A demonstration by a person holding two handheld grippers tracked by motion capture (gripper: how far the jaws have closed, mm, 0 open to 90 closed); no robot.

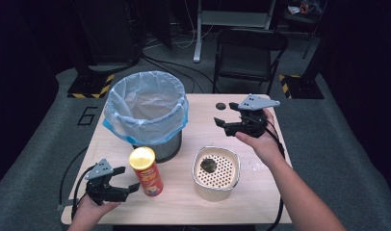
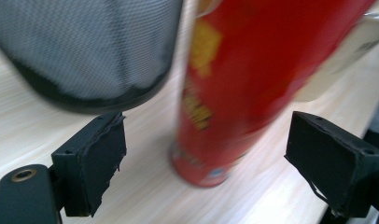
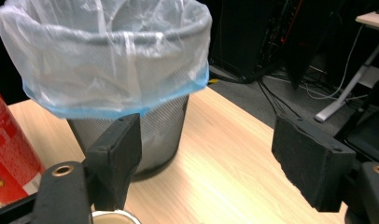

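A red chip can (image 1: 148, 172) with a yellow lid stands upright near the table's front left. My left gripper (image 1: 128, 178) is just left of it, low over the table. In the left gripper view its jaws (image 2: 211, 158) stand open with the can (image 2: 253, 70) ahead between them, and the pads are clear of it. My right gripper (image 1: 225, 119) hangs open over the table's far right, pointing left toward the lined mesh bin (image 1: 146, 109). Nothing is between its jaws (image 3: 206, 163). A cream container (image 1: 216, 173) with a perforated insert holds a dark lump (image 1: 209, 165).
The bin (image 3: 117, 60) has a clear bag with a blue edge over its rim. A small dark disc (image 1: 221, 105) lies at the table's far edge. A folding chair (image 1: 249, 53) and cables are on the floor behind the table (image 1: 184, 202).
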